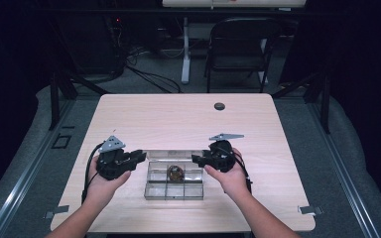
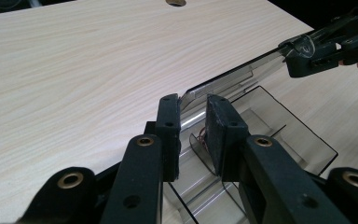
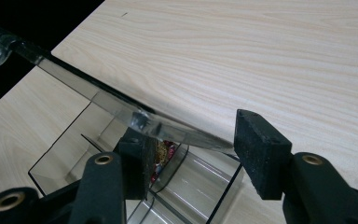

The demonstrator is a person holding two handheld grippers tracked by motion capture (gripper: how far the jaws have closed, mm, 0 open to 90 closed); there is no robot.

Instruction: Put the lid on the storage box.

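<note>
Clear plastic box (image 1: 174, 183) lid (image 2: 233, 81), unlabelled: left gripper (image 2: 193, 133) jaws pinch it, right gripper (image 3: 193, 154) jaws wide.

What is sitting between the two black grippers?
In the high view, the clear plastic compartment box lies between left gripper and right gripper.

left hand-held gripper (image 1: 140, 157) jaws nearly closed; right hand-held gripper (image 1: 196, 159) jaws apart; both face inward.
</note>
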